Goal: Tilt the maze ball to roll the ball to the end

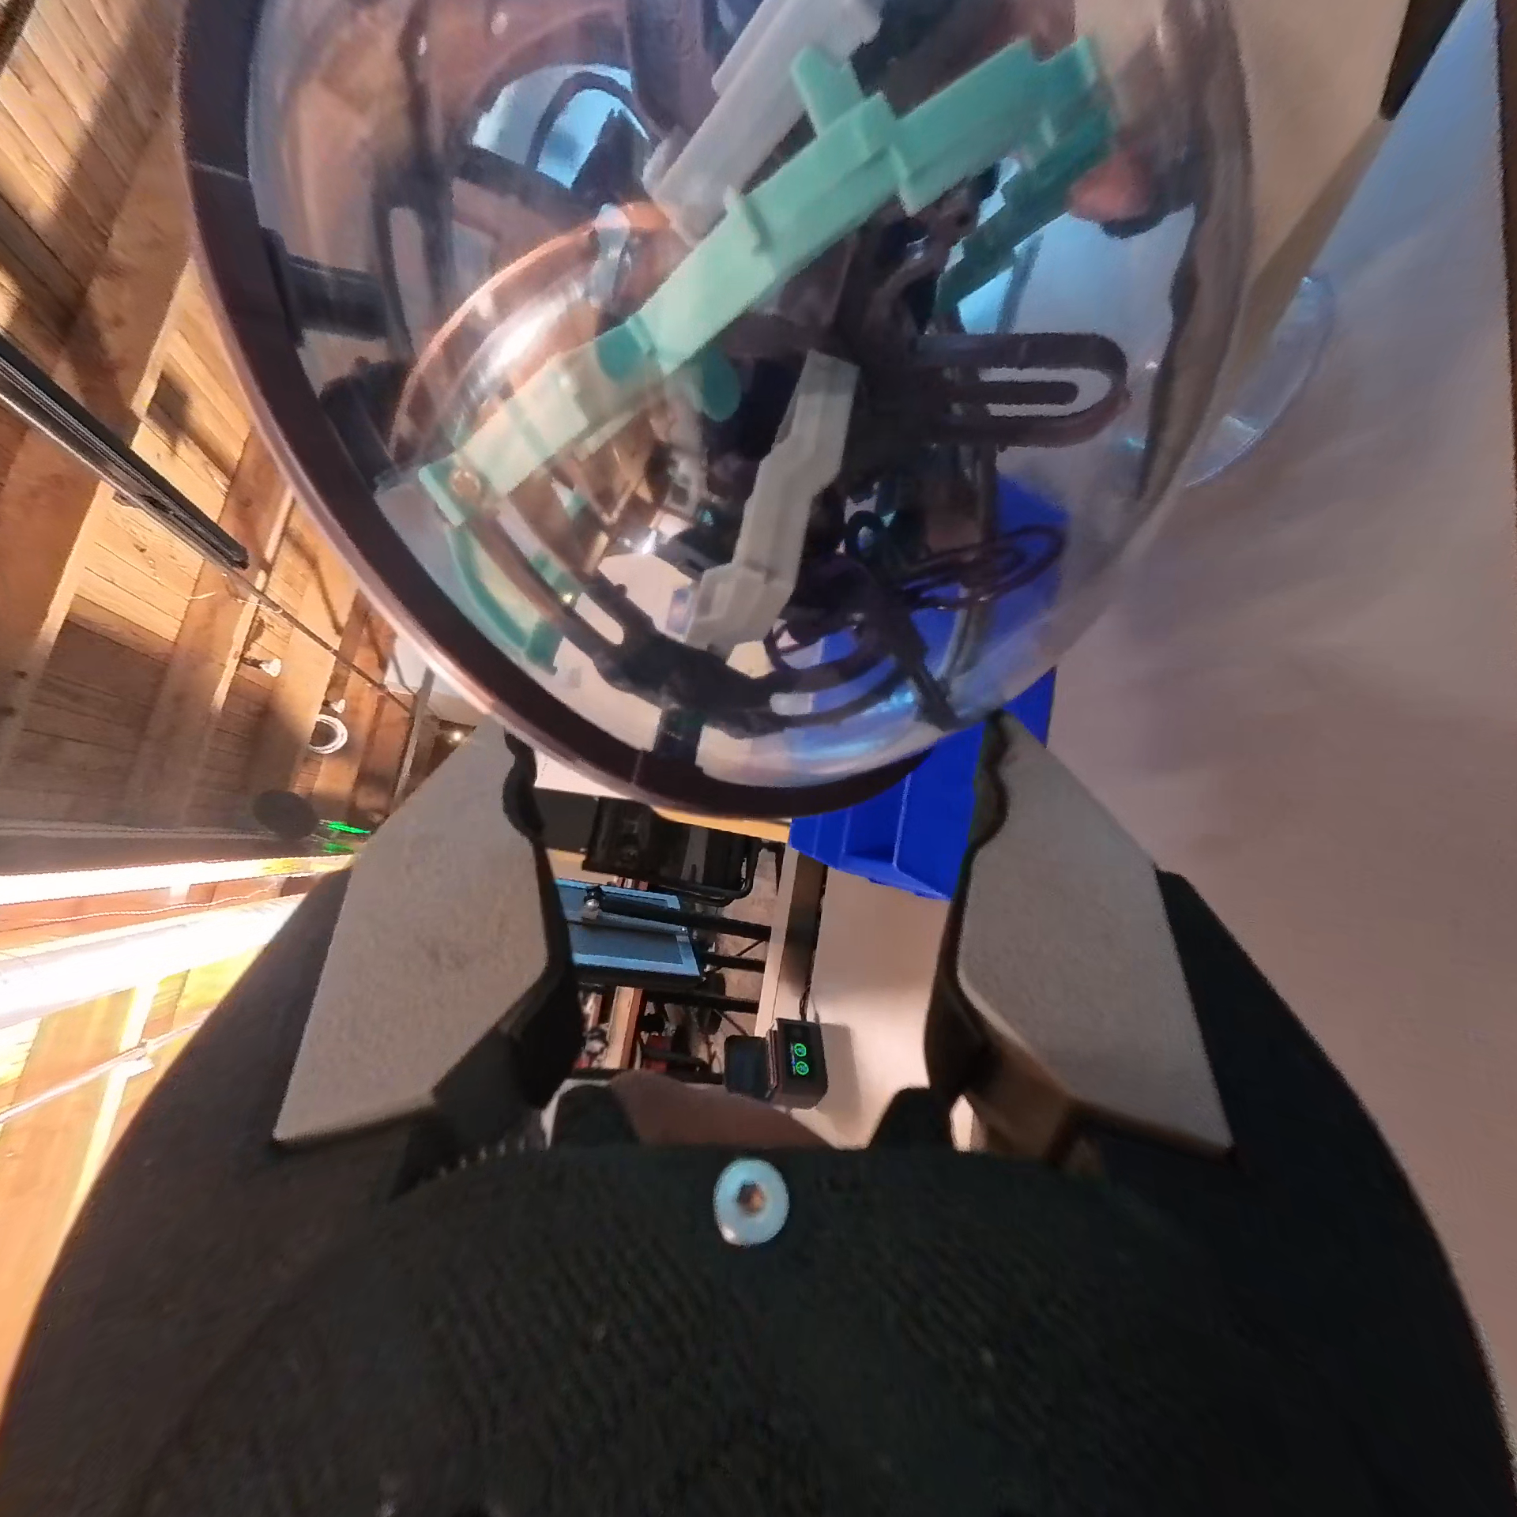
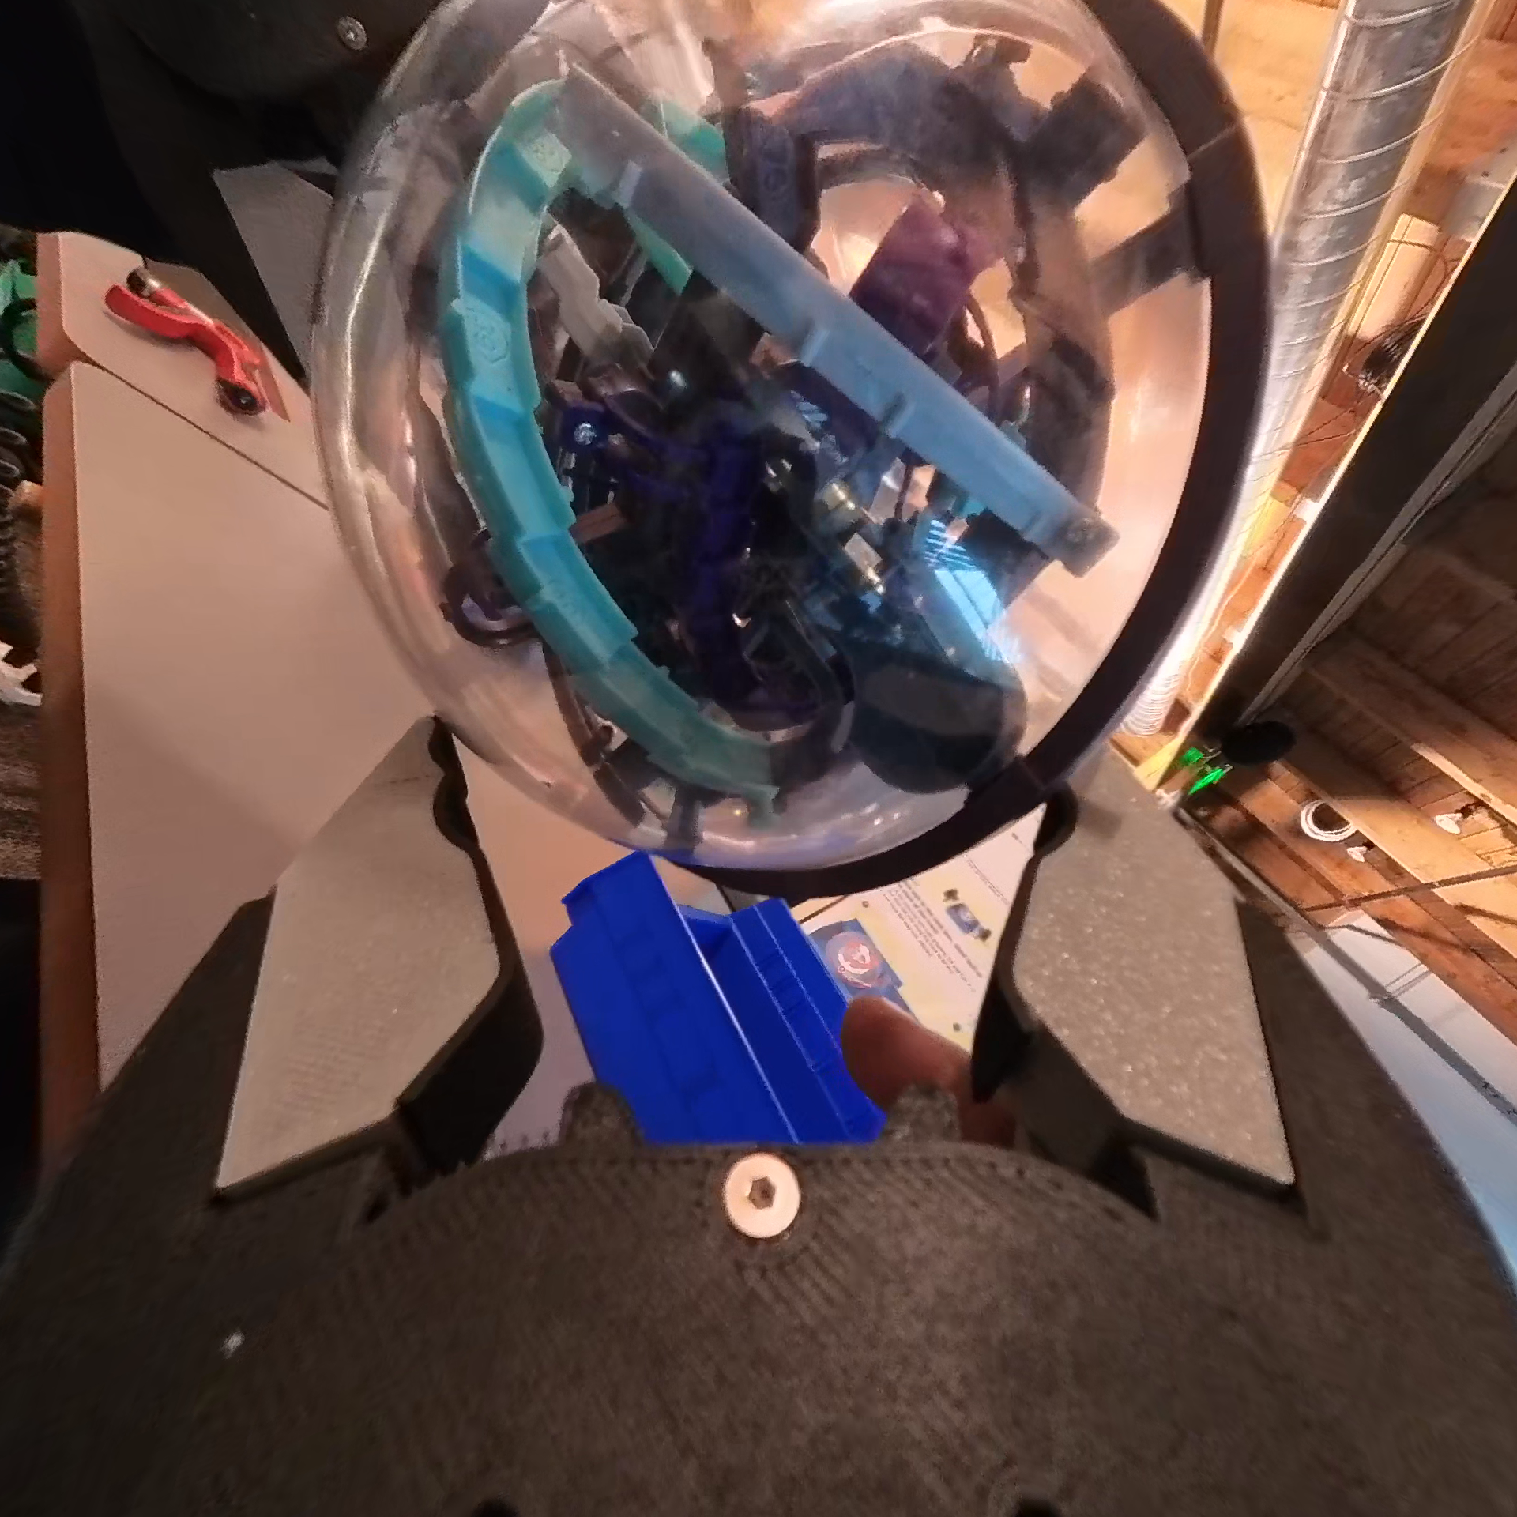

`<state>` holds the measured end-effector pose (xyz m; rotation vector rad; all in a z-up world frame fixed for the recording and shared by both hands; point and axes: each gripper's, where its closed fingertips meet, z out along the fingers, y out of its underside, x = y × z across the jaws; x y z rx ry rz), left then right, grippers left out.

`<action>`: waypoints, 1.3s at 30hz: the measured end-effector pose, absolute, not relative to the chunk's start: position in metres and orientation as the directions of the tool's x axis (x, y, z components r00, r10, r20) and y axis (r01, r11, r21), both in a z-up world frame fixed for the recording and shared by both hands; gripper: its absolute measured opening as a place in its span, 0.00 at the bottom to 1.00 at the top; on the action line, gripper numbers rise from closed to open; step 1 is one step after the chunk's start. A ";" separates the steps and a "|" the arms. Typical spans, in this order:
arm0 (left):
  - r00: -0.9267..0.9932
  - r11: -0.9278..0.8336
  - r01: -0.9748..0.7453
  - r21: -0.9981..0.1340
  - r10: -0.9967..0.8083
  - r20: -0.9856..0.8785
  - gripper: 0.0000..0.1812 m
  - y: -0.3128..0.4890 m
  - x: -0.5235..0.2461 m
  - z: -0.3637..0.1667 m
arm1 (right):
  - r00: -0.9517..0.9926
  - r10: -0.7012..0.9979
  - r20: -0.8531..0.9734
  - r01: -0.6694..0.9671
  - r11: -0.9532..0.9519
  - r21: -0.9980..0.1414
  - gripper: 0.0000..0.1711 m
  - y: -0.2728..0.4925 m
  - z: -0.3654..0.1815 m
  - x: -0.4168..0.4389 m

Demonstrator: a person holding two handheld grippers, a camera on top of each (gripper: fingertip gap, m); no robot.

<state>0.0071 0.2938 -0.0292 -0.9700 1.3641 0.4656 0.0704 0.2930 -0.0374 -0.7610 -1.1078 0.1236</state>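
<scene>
My maze ball (image 1: pixel 722 394) has a clear, glossy plastic shell that throws back reflections, with a dark band round it and matt green, grey and purple plastic tracks inside. My left gripper (image 1: pixel 751 739) and right gripper (image 2: pixel 751 788) are matt black, ribbed like printed plastic, with grainy grey pads (image 2: pixel 369 969). The blue bin (image 2: pixel 706 1010) is smooth, shiny plastic.

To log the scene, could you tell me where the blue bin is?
In the right wrist view the blue bin lies on the table below the maze ball.
</scene>
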 end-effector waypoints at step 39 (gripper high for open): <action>0.193 0.494 -0.798 -0.345 -0.333 -0.923 0.60 0.295 -0.003 -0.043 | 0.439 0.566 0.698 0.254 0.667 -0.700 0.80 0.305 -0.057 0.056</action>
